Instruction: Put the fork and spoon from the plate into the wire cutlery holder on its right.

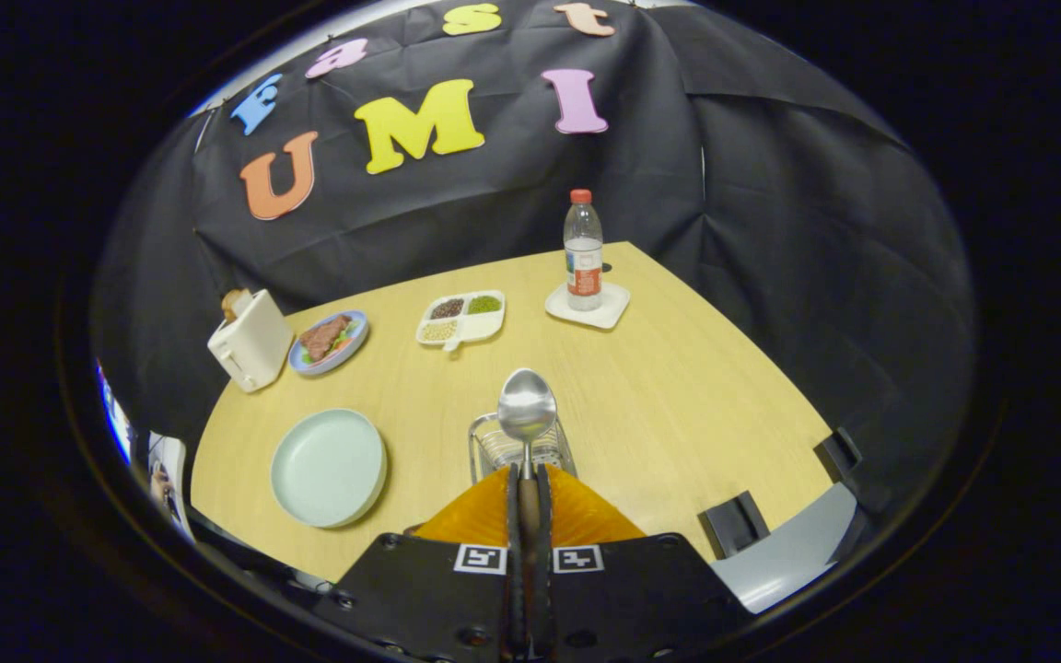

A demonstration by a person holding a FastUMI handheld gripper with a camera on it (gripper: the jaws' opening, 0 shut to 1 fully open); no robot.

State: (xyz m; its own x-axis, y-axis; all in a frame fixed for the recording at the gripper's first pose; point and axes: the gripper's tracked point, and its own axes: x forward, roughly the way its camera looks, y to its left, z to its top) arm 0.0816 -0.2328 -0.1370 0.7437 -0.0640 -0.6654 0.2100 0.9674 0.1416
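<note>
Jaws pinched tight on the spoon (527, 414) handle, gripper (528, 483) pointing forward and down at the table (678, 387). Spoon bowl sticks up ahead, right over the wire cutlery holder (519, 451). Pale green plate (329, 467) sits left of the holder.

A white toaster (250, 341) stands at the desk's (678, 387) far left corner. Just right of the toaster sits a blue plate of food (329, 342), then a divided tray of grains (461, 319), then a water bottle (583, 250) upright on a white coaster (588, 307).
</note>
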